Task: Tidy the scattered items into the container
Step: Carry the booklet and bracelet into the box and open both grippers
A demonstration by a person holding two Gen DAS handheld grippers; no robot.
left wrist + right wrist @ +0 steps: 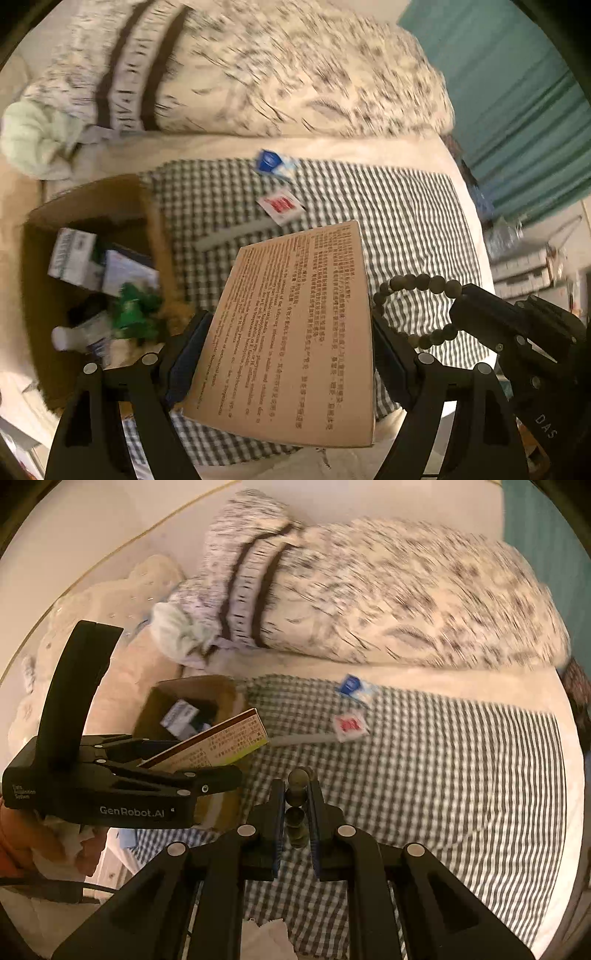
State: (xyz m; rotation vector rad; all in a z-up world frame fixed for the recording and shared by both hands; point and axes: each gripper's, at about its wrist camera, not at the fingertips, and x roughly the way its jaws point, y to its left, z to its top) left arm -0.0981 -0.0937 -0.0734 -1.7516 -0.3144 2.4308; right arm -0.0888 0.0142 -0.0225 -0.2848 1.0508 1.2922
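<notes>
Left tongs (291,354): matte black moulded plastic, two splayed arms with triangular cut-outs filling the lower frame, round silver pivot screws at the joints, dark blue pads lining the inner finger faces. Right tongs (296,812): same black build across the lower centre, four silver screw heads, blue pads. Seen at left of the right wrist view, the left unit's body carries white "GenRobot.AI" lettering, a small three-line white label, a tall black upright fin and a black cable beneath.
</notes>
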